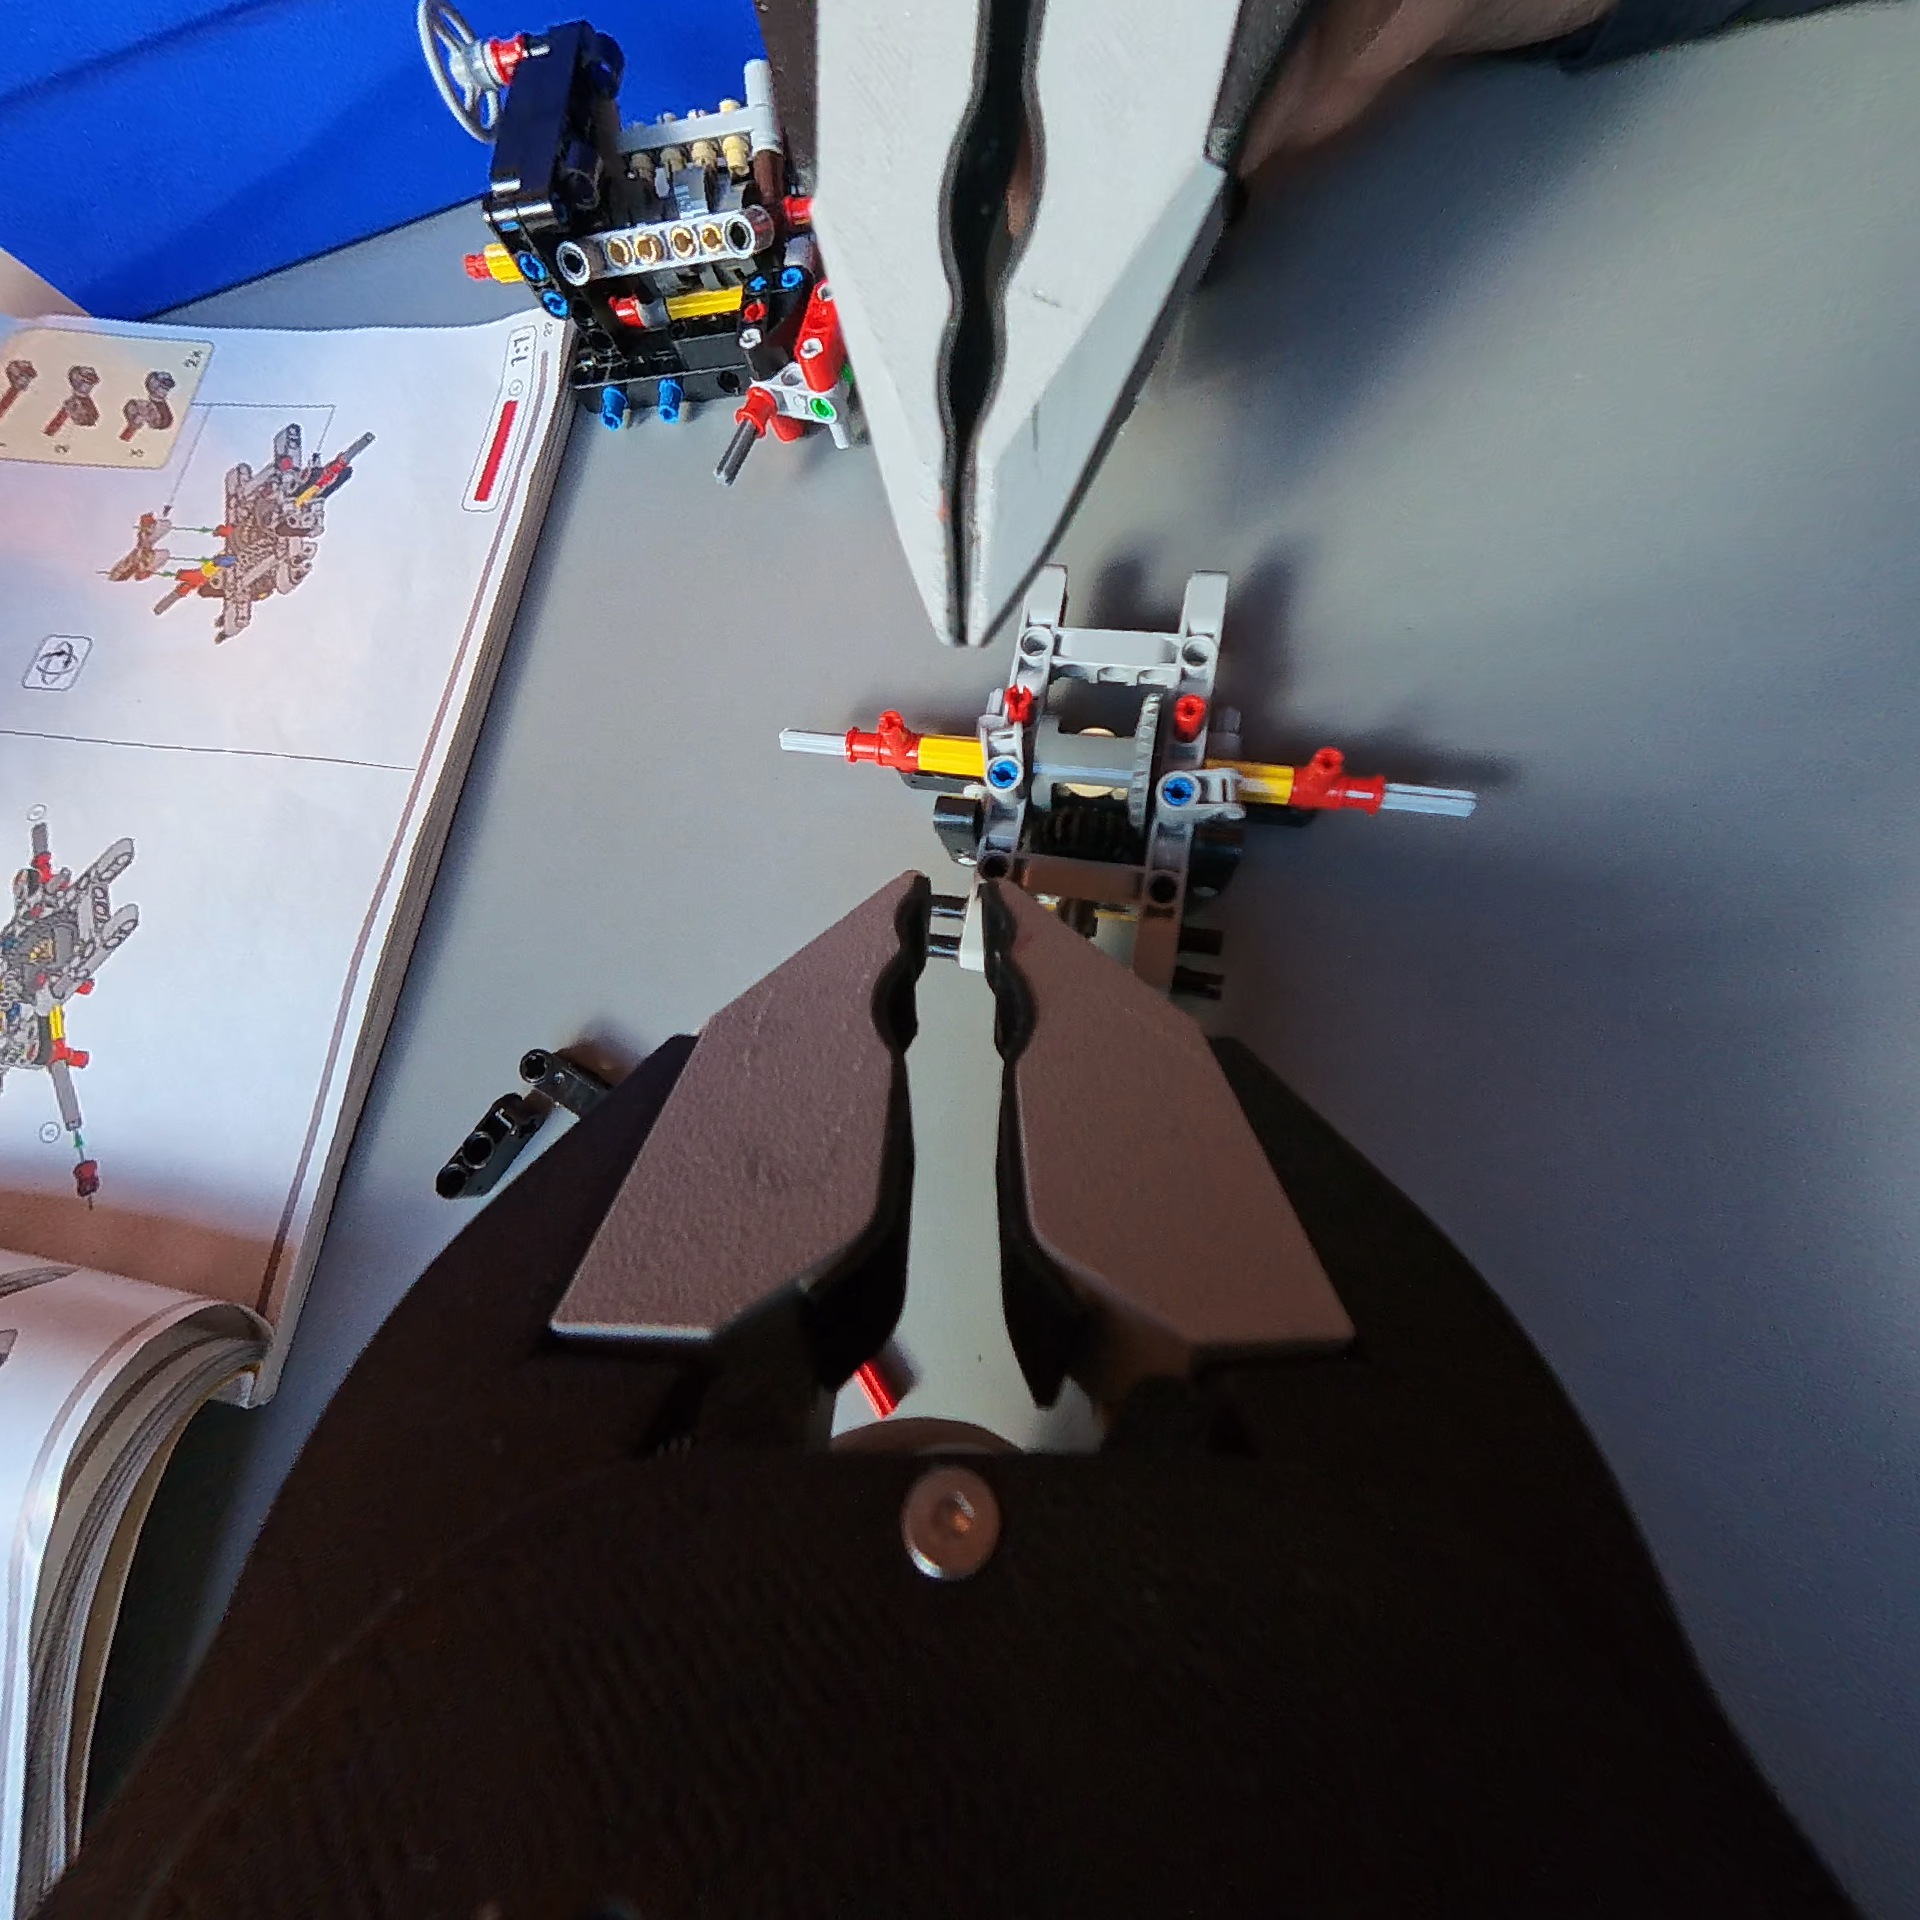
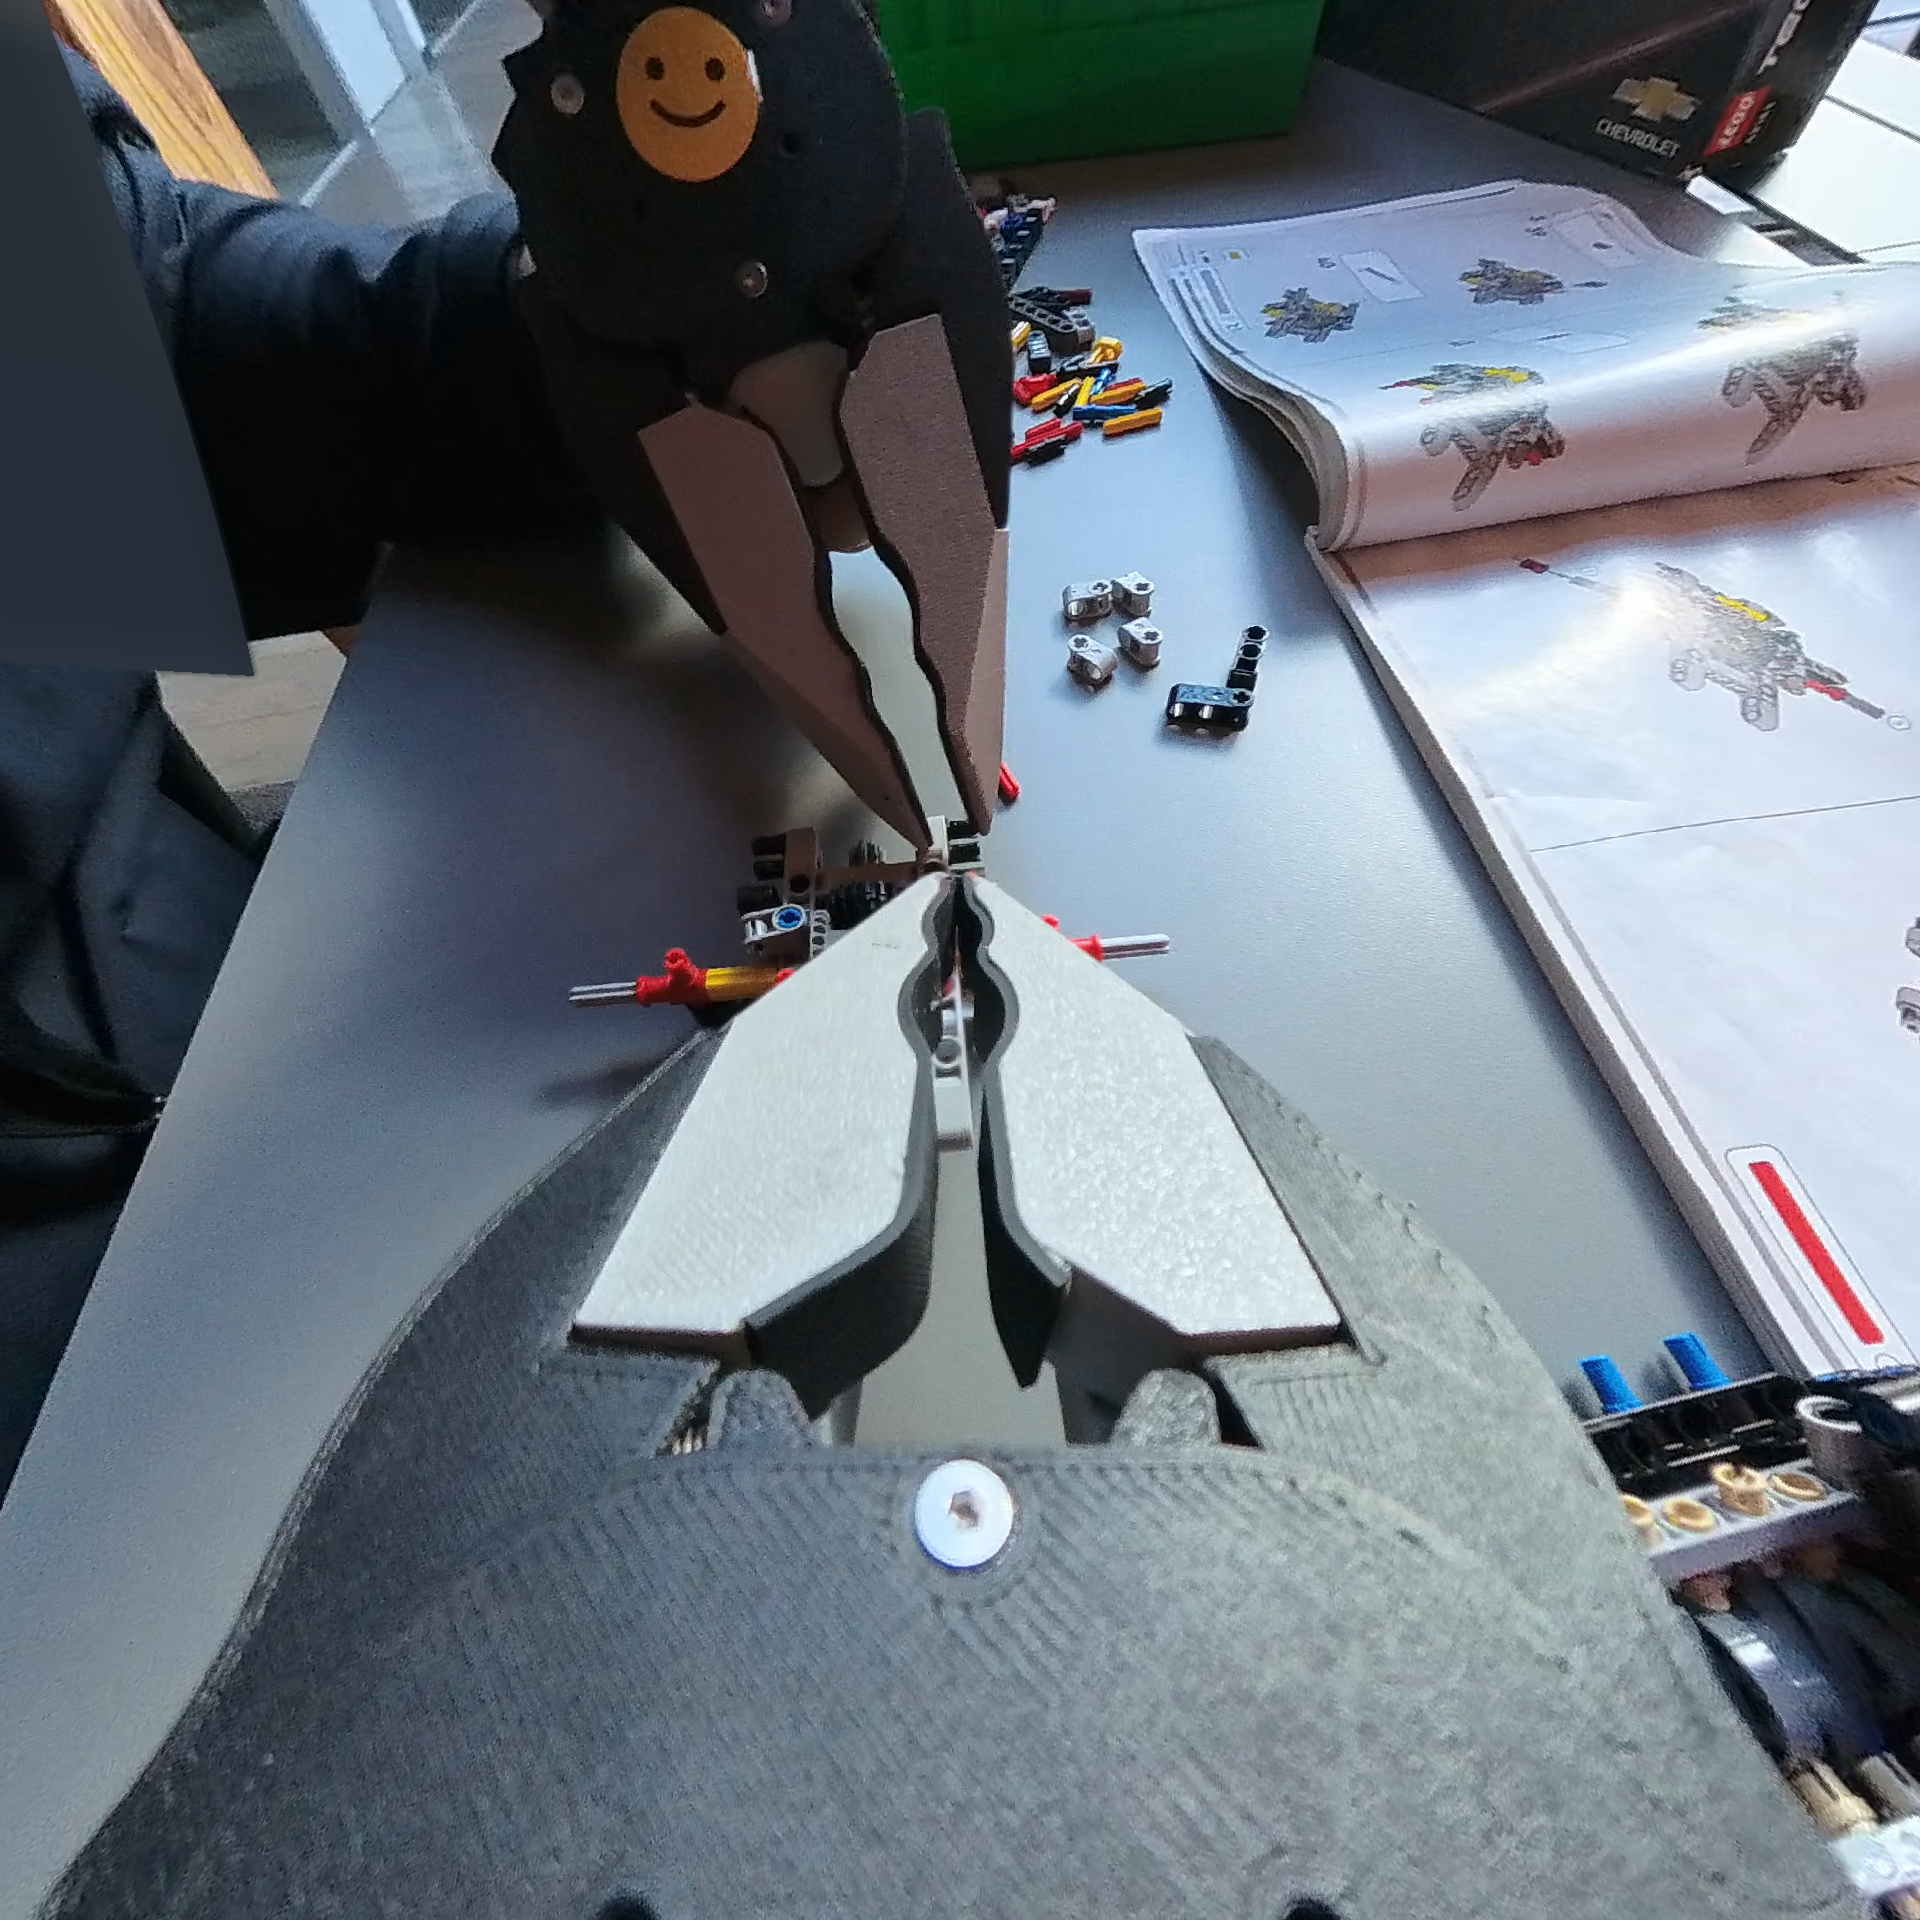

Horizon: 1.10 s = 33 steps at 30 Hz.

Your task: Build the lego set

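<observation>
A small grey gear assembly (image 1: 1091,769) with a long axle carrying red and yellow sleeves lies on the grey table (image 1: 1558,1039). My left gripper (image 1: 956,899) is at its near end, shut on a small white connector with two black pins (image 1: 971,935). One pad meets the pin ends and the other meets the white part. The right wrist view shows the same grasp (image 2: 951,836). My right gripper (image 2: 958,883) is shut, its tips just above the assembly (image 2: 790,914) and facing the left gripper. In the left wrist view its grey tips (image 1: 961,634) sit beside the assembly's far grey frame.
An open instruction booklet (image 1: 260,623) lies along the table's side. A larger black assembly (image 1: 644,260) stands beyond it. Loose black beams (image 2: 1216,686), small grey connectors (image 2: 1112,623) and a pile of coloured pins (image 2: 1081,395) lie near. A green bin (image 2: 1122,73) and a box (image 2: 1610,73) stand at the back. There is about 4 cm between the tips of the two grippers.
</observation>
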Motion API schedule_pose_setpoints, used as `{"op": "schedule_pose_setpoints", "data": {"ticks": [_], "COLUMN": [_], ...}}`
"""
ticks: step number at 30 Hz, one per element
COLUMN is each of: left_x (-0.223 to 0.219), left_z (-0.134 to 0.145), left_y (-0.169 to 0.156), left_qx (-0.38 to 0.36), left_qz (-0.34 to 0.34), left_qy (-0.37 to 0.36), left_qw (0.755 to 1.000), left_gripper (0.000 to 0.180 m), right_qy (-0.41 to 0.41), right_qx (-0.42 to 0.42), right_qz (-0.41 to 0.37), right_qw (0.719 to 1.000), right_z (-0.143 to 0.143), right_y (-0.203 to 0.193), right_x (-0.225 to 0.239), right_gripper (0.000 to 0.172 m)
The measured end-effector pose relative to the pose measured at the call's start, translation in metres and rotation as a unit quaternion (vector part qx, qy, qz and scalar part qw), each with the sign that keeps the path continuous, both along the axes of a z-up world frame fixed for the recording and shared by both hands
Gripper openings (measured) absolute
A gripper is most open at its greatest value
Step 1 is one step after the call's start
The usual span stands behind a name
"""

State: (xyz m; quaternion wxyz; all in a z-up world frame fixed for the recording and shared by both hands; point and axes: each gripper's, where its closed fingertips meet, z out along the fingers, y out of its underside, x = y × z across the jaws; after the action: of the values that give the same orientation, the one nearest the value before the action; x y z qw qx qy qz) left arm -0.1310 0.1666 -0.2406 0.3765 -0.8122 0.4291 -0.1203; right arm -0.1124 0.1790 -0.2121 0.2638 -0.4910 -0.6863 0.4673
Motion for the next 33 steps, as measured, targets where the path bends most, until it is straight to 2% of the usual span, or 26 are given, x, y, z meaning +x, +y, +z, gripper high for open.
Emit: {"op": "schedule_pose_setpoints", "data": {"ticks": [6, 24, 33], "left_x": [-0.002, -0.013, -0.016], "left_z": [0.000, 0.001, -0.005], "left_y": [-0.001, 0.002, 0.002], "left_qx": [0.001, -0.016, -0.022], "left_qz": [-0.002, 0.013, 0.016], "left_qy": [0.000, -0.033, -0.024], "left_qw": [1.000, 0.999, 0.999], "left_gripper": [0.007, 0.008, 0.008], "right_qy": [-0.012, -0.008, -0.005], "right_qx": [0.012, -0.030, -0.047], "right_qz": [0.014, 0.023, 0.021], "right_qw": [1.000, 0.999, 0.999], "right_z": [-0.005, 0.001, 0.003], "right_y": [-0.005, -0.004, -0.002], "right_x": [0.001, 0.002, 0.003], "right_gripper": [0.000, 0.000, 0.000]}}
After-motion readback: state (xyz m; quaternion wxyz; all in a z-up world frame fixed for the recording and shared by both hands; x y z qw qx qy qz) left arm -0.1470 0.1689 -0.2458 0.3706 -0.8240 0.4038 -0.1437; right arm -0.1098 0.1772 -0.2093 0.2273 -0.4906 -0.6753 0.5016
